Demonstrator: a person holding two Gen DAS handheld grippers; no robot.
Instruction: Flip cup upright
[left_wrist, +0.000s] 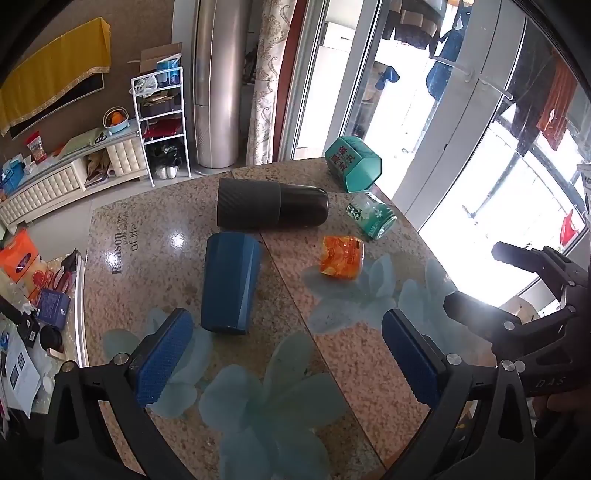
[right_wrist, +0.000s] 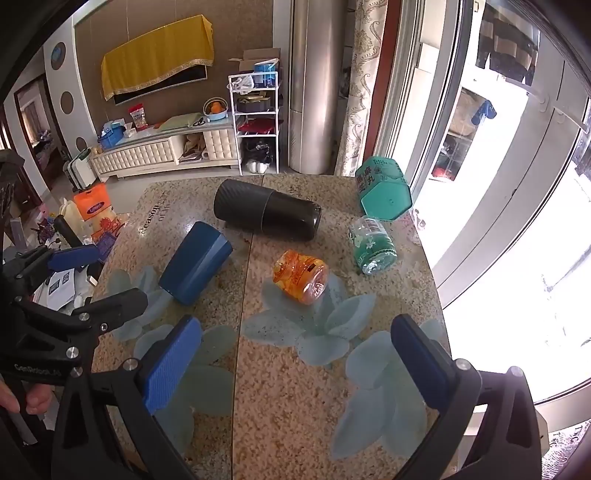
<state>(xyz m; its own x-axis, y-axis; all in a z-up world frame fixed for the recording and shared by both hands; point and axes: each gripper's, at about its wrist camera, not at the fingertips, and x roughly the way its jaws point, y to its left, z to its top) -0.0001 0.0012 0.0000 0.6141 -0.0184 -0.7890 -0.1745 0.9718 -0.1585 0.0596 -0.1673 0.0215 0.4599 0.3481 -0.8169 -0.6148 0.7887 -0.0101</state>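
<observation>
A dark blue faceted cup (left_wrist: 229, 283) lies on its side on the speckled table (left_wrist: 303, 369), its base toward me; it also shows in the right wrist view (right_wrist: 195, 263). My left gripper (left_wrist: 284, 350) is open and empty, hovering just short of the cup, its left pad (left_wrist: 164, 356) close to the cup's base. My right gripper (right_wrist: 295, 360) is open and empty above the table's near part, with the cup ahead to its left. The right gripper shows at the right edge of the left wrist view (left_wrist: 517, 291).
A black tumbler (left_wrist: 271, 202) lies on its side behind the cup. An orange jar (left_wrist: 341, 256), a green glass jar (left_wrist: 373, 216) and a teal hexagonal tin (left_wrist: 352, 164) lie to the right. The table's right edge runs by a glass door.
</observation>
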